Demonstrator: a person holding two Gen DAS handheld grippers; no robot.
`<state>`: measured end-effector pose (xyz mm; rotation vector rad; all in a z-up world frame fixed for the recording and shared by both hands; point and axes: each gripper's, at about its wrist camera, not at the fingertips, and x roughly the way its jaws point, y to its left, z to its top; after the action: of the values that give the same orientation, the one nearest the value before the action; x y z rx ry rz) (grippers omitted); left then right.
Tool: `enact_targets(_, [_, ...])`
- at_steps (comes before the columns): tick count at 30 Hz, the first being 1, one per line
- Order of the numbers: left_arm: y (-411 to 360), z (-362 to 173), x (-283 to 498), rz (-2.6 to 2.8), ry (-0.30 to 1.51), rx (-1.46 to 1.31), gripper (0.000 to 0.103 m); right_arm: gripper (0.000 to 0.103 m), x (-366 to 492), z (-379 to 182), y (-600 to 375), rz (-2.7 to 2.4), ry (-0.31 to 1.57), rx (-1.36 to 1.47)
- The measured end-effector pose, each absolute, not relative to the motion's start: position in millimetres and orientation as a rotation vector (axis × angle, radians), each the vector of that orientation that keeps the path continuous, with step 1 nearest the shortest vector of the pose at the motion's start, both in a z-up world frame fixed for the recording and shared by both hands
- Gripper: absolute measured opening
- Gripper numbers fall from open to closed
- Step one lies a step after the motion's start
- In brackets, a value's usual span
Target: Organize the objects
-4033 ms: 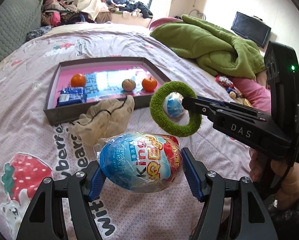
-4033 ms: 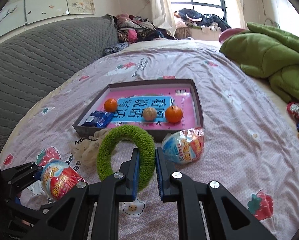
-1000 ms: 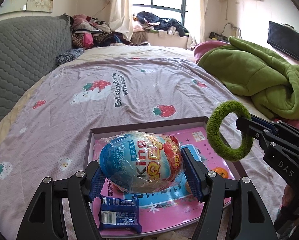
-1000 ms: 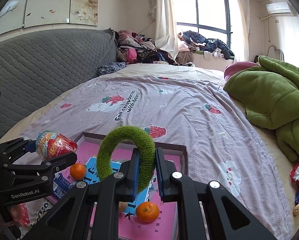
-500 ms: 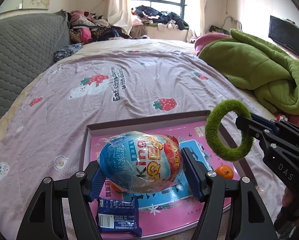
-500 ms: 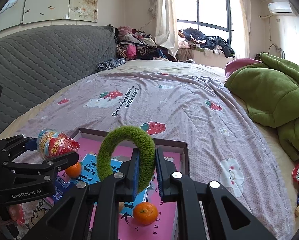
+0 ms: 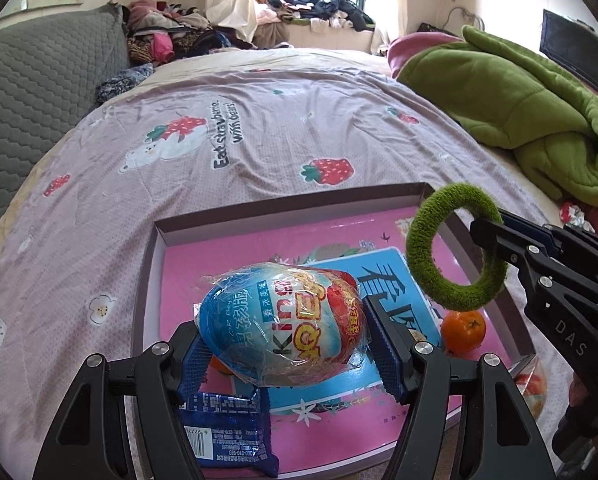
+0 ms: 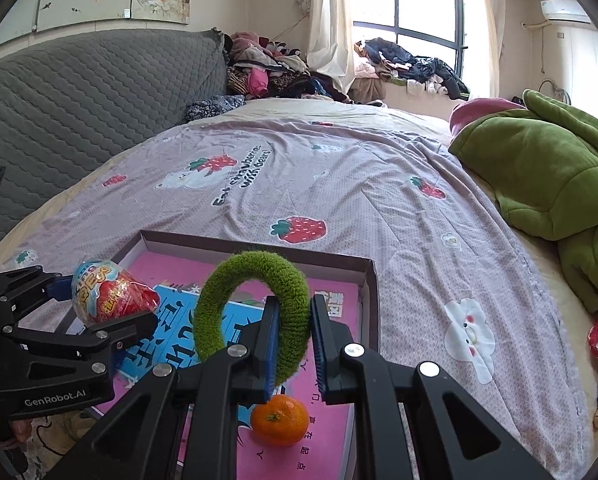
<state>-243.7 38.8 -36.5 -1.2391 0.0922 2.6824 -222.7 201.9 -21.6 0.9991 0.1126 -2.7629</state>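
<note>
My left gripper [image 7: 285, 332] is shut on a wrapped Kinder egg [image 7: 279, 328] and holds it above the pink-lined box [image 7: 259, 218]. It also shows in the right wrist view [image 8: 107, 294]. My right gripper [image 8: 292, 332] is shut on a green fuzzy ring [image 8: 255, 308] over the box's right half [image 8: 373, 300]. The ring also shows in the left wrist view [image 7: 455, 244]. An orange [image 8: 281, 420] lies in the box below the ring, and a blue snack packet [image 7: 227, 432] lies at its near left. A second orange is mostly hidden behind the egg.
A second wrapped egg [image 7: 533, 384] lies on the bedspread just outside the box's right wall. A green blanket [image 7: 519, 112] is heaped at the right. A grey headboard [image 8: 79, 112] runs along the left, with clothes piled by the window.
Both grippers have come lower and closer over the box with their loads still held. The box now fills more of both views.
</note>
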Motion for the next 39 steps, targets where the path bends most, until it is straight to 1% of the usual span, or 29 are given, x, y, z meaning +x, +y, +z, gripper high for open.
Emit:
enact_targets(18, [41, -54, -252, 2.647, 0.123, -1.322, 0.071, 0.016, -231, -35, 203, -2.751, 0.124, 1.057])
enact_targets(39, [57, -64, -253, 2.605, 0.246, -1.349, 0.071, 0.016, -240, -56, 204, -2.72, 0.17, 1.188])
